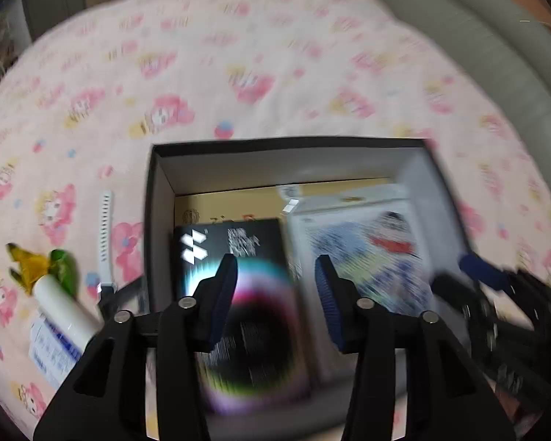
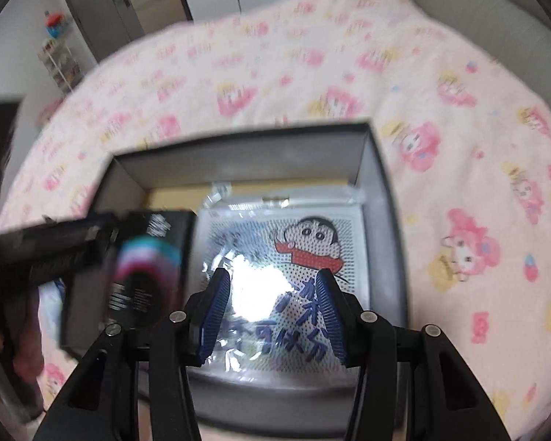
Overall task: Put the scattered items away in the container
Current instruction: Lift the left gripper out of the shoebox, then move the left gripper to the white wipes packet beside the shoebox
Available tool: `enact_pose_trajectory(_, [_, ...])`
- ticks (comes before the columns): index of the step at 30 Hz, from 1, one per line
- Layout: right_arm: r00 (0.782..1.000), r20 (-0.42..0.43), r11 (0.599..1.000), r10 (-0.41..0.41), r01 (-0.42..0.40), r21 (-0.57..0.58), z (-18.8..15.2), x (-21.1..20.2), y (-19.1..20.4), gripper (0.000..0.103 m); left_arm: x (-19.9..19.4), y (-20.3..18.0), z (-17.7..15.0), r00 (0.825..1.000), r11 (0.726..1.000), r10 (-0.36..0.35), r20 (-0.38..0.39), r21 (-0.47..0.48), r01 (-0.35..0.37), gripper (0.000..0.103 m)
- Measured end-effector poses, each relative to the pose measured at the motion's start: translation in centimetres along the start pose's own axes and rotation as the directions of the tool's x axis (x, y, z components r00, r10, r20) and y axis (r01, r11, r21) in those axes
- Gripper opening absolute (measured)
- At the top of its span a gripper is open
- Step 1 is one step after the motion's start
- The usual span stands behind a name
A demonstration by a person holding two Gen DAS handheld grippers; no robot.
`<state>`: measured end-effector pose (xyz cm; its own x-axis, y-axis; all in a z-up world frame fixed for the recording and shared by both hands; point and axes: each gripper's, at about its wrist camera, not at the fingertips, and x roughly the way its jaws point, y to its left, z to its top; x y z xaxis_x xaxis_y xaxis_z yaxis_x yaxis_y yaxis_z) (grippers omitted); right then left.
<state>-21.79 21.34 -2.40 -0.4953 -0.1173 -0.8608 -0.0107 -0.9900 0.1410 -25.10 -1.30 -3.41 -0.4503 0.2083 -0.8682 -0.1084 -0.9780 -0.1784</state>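
A black open box [image 1: 154, 198] is seen lying on the bed [image 1: 238, 55], near its front edge, over a pink cartoon-print bedspread. Inside it, a black packet with a coloured ring [image 1: 235, 257] is laid along the left wall, and a clear-wrapped cartoon packet [image 2: 312, 242] is laid along the right wall; both are blurred, and a yellow sheet [image 1: 216, 204] is seen under them toward the far wall.

The left tongs [image 1: 275, 275] are held above the box over the black packet, with the jaws parted and nothing pressed between the pads. The right tongs [image 2: 273, 290] are held over the cartoon packet, also parted, with the pads clear of the wrapping; whether the tips touch it cannot be told.

On the bedspread just left of the box, a white watch strap [image 1: 104, 235] is laid lengthwise. Further toward the left edge a white tube [image 1: 64, 307] is rested on a blue-and-white packet [image 1: 51, 349], with a green and yellow toy [image 1: 44, 266] touching the tube's far end
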Motion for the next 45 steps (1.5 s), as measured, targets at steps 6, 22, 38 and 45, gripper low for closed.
enact_pose_trajectory(6, [0.982,0.183,0.999,0.041,-0.042,0.000,-3.8,-9.0,1.4,0.045,-9.6,-3.0,-4.8,0.980,0.994,0.030,0.196,0.097,-0.049,0.062])
enact_pose_trajectory(22, [0.952,0.291,0.995,0.091,-0.096,0.002,-12.0,-17.7,4.4,0.050,-18.8,-4.5,-13.9,0.947,0.993,0.026,0.321,0.099,-0.061,0.068])
enact_pose_trajectory(38, [0.954,0.262,0.985,0.146,-0.116,-0.128,-15.8,-16.9,10.0,0.050,-20.7,-0.4,-20.1,0.939,0.987,0.142,0.314,0.024,-0.157,0.068])
enact_pose_trajectory(45, [0.958,0.225,0.970,0.177,-0.130,-0.206,-16.7,-15.2,14.3,0.050,-20.8,4.5,-22.4,0.941,0.984,0.176,0.290,-0.076,-0.161,0.068])
